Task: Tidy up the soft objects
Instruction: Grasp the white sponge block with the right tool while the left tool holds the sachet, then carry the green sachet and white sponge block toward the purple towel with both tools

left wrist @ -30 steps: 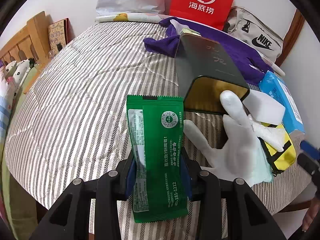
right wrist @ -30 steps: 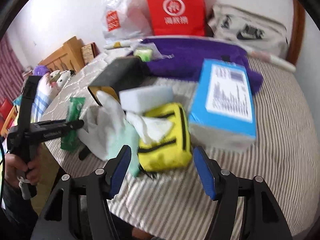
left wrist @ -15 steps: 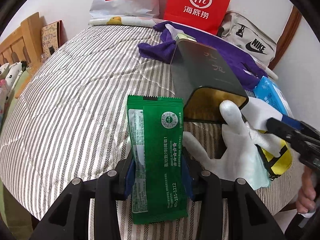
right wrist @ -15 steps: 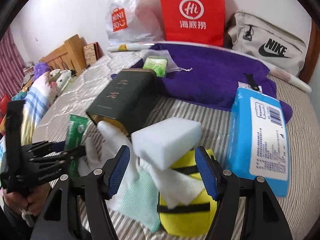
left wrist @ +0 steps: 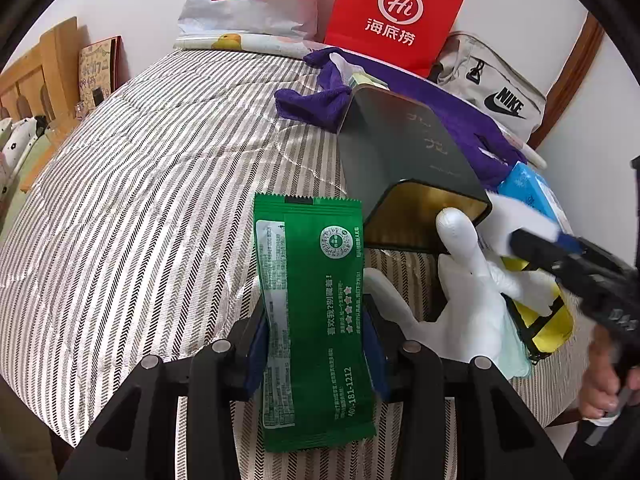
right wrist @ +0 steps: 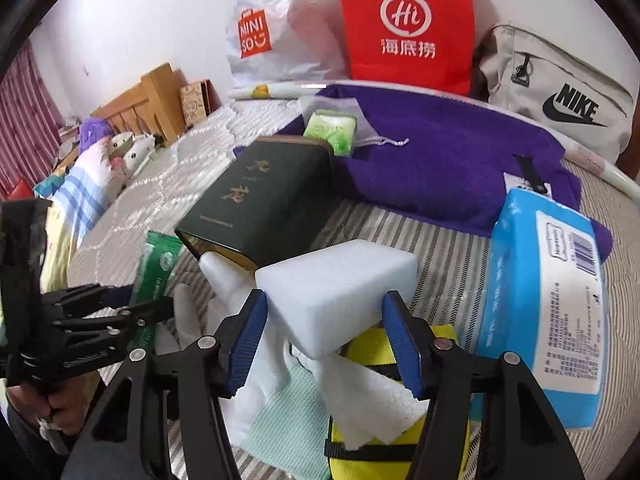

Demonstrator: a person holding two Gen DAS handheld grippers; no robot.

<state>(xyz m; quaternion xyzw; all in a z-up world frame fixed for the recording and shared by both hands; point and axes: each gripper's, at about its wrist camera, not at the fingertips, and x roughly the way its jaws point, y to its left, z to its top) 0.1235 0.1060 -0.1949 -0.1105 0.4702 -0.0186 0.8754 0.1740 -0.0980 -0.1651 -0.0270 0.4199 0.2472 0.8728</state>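
My left gripper is shut on a green snack packet and holds it upright above the striped bed. The packet also shows in the right wrist view. My right gripper is open, its blue pads either side of a white sponge block without squeezing it. The sponge lies on a yellow pouch and a white cloth. A white glove lies beside the pouch, next to a dark green tin box.
A blue wipes pack lies right of the sponge. A purple towel, a red bag, a Miniso bag and a Nike bag sit at the back. Bare striped bedding lies to the left.
My right gripper has moved forward and down until its pads are either side of the sponge block. My left gripper still holds the green packet, nearly unmoved.
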